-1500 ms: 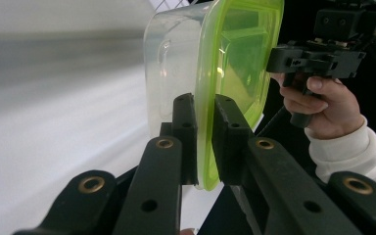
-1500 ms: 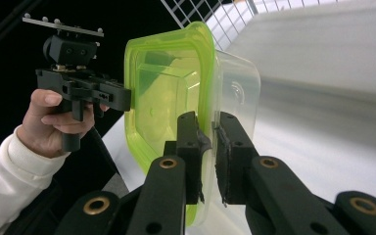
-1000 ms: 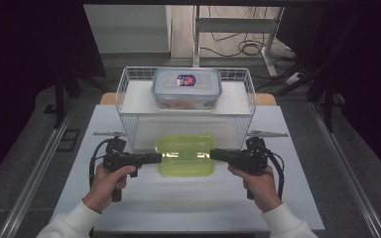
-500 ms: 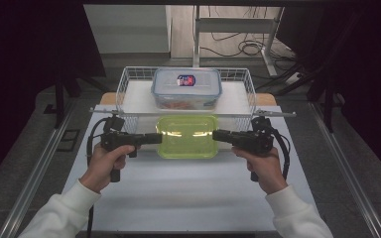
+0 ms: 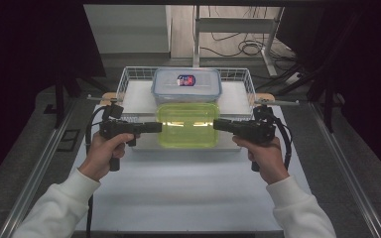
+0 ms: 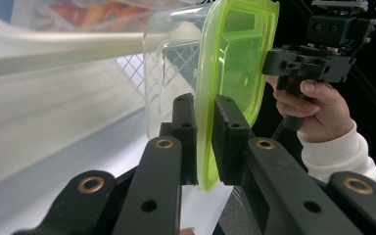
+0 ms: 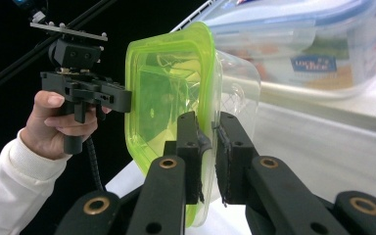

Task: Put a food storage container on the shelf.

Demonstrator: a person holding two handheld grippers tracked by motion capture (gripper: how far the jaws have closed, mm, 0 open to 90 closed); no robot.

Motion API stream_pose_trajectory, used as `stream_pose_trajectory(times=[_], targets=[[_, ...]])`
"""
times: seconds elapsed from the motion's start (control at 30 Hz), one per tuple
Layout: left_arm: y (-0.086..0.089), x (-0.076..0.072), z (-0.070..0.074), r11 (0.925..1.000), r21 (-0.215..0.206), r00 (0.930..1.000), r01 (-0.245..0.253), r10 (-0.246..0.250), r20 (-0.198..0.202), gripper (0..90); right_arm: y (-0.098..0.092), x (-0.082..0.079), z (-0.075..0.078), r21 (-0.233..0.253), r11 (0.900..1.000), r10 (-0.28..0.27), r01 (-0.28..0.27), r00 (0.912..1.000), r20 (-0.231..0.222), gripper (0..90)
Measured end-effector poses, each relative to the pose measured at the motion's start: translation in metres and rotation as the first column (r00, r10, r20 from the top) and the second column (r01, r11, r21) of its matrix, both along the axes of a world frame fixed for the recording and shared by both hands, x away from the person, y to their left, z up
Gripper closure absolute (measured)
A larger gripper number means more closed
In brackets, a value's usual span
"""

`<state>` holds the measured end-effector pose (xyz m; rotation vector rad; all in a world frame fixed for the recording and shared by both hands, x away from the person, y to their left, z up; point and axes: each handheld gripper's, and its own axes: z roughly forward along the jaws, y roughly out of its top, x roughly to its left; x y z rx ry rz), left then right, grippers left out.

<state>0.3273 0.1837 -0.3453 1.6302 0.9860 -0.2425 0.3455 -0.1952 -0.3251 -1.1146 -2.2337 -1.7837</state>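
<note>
- We find the green-lidded container [image 5: 187, 125] at the centre of the high view, carried level between both grippers just in front of the wire basket [image 5: 124, 84].
- The left gripper [image 6: 203, 142] is clamped on the lid's rim at lower centre of its view; the right gripper [image 7: 206, 156] pinches the opposite rim likewise.
- Both holds are on the thin lid edge only. We judge that uneven lift or a pull apart could pop the lid off and drop the clear tub.
- The blue-lidded box [image 5: 186, 84] already sits in the basket, upper centre. We judge that a low approach could catch the basket's front wall or knock that box.
- The white table [image 5: 188, 188] lies below.
</note>
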Motion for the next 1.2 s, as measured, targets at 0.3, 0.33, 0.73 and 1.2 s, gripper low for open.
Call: stream_pose_trajectory(times=[0.3,0.33,0.73,1.2], targets=[[0.0,0.012,0.02,0.9999,0.008,0.9999,0.007,-0.007,0.015,81.8,0.0,0.008,0.017,-0.002,1.0,-0.002,0.002,0.9997,0.024,80.5],[0.0,0.014,0.022,0.9999,0.008,0.9999,0.007,-0.007,0.015,81.8,0.0,0.009,0.019,-0.001,1.0,-0.003,0.003,0.9997,0.026,80.5],[0.002,0.044,0.051,0.9998,0.01,0.9994,0.019,-0.019,0.031,81.8,0.001,0.031,0.045,0.015,1.0,-0.023,0.023,0.999,0.039,80.5],[0.01,0.079,0.075,0.9997,0.02,0.9998,-0.013,0.013,0.015,81.9,0.011,0.069,0.068,0.039,0.998,-0.041,0.04,0.999,0.016,80.6]])
